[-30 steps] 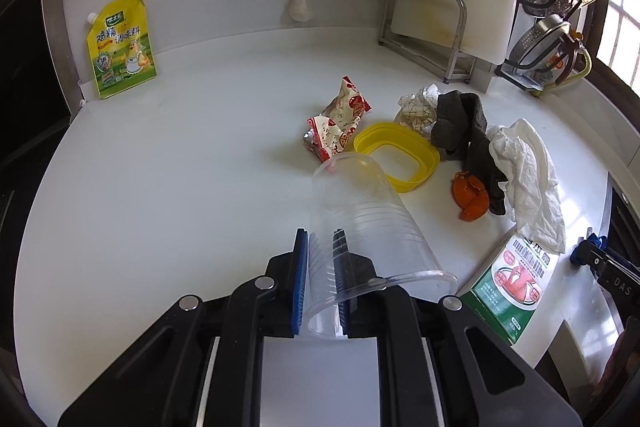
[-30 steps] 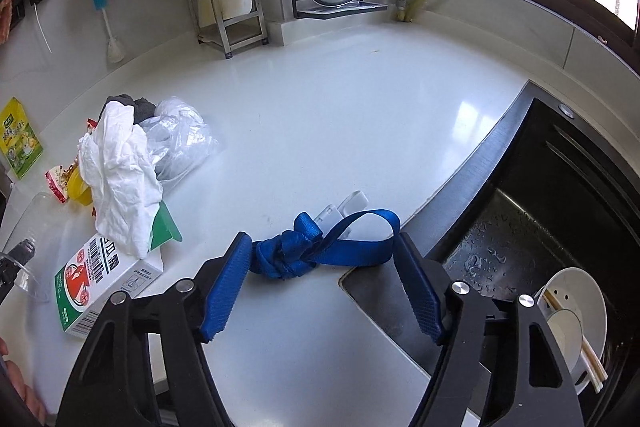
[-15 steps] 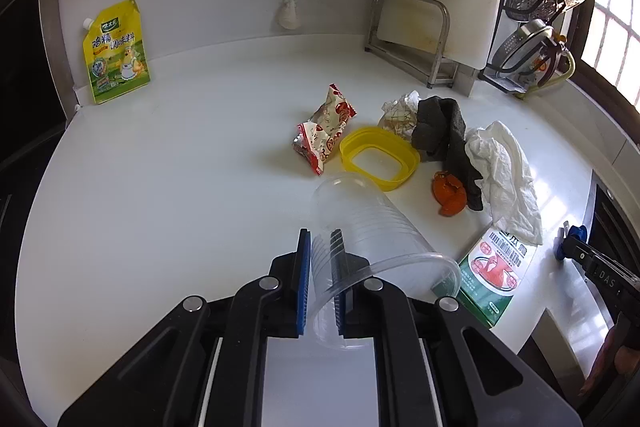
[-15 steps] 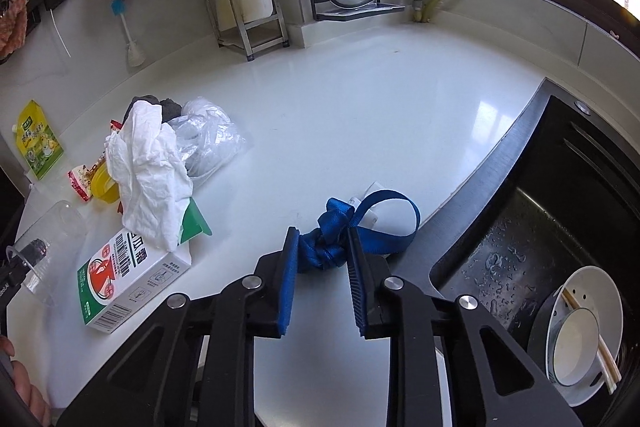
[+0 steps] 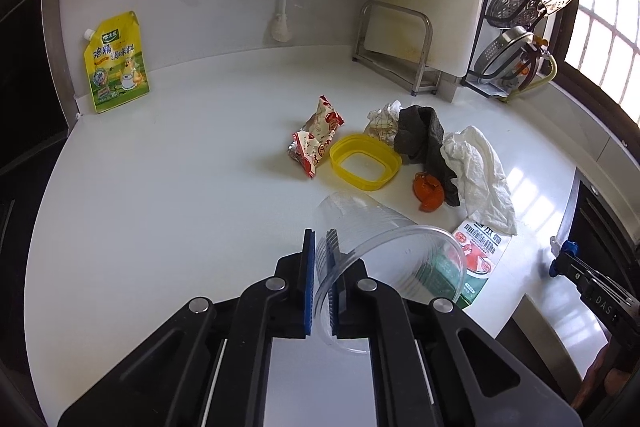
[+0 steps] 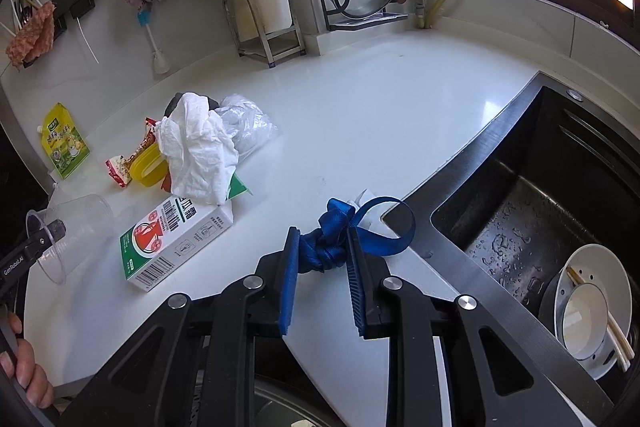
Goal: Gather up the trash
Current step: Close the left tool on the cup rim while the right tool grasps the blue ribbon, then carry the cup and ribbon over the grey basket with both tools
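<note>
White counter (image 5: 168, 195): left tongs (image 5: 321, 247) pinching clear cup (image 5: 384, 243); right tongs (image 6: 323, 247) clamping blue strap (image 6: 332, 239); "GenRobot.AI" on tool.

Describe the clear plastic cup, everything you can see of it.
The clear plastic cup is see-through and thin-walled, with faint ridges around its body and a rolled rim. It lies tipped on its side, mouth towards the left wrist camera, base pointing at the yellow lid. The left gripper is shut on its wall at the rim, one finger inside, one outside. It looks empty. In the right wrist view it shows beside the carton.
</note>
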`<state>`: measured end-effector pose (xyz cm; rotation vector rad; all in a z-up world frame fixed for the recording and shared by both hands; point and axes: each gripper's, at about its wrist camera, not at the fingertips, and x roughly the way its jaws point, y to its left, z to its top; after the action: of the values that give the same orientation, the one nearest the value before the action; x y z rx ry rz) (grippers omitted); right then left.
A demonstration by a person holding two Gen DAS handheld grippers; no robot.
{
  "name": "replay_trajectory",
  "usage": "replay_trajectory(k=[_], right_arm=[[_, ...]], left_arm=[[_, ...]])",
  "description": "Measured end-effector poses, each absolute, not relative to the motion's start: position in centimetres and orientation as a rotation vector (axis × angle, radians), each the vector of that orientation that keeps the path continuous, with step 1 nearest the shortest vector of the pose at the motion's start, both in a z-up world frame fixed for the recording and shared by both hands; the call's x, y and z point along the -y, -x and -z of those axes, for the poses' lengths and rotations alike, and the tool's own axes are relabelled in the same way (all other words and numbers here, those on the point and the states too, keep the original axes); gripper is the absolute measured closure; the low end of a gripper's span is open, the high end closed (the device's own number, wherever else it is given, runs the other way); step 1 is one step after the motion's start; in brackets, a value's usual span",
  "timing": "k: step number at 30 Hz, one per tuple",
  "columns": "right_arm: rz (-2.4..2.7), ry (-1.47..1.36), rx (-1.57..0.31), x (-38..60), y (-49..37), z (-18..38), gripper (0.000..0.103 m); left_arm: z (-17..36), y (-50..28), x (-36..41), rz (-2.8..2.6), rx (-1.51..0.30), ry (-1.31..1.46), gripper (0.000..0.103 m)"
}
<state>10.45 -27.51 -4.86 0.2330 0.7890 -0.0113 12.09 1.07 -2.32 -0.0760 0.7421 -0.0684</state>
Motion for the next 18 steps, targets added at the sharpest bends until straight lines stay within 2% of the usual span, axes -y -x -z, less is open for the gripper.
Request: replay_trajectory(k=[18], right_arm=[[-0.045,-0.226,-0.735,24.9,-3.8,2.4,0.081]], left_arm=[[0.1,-6.6,-1.5,0.102,-0.702,0.051,0.096]])
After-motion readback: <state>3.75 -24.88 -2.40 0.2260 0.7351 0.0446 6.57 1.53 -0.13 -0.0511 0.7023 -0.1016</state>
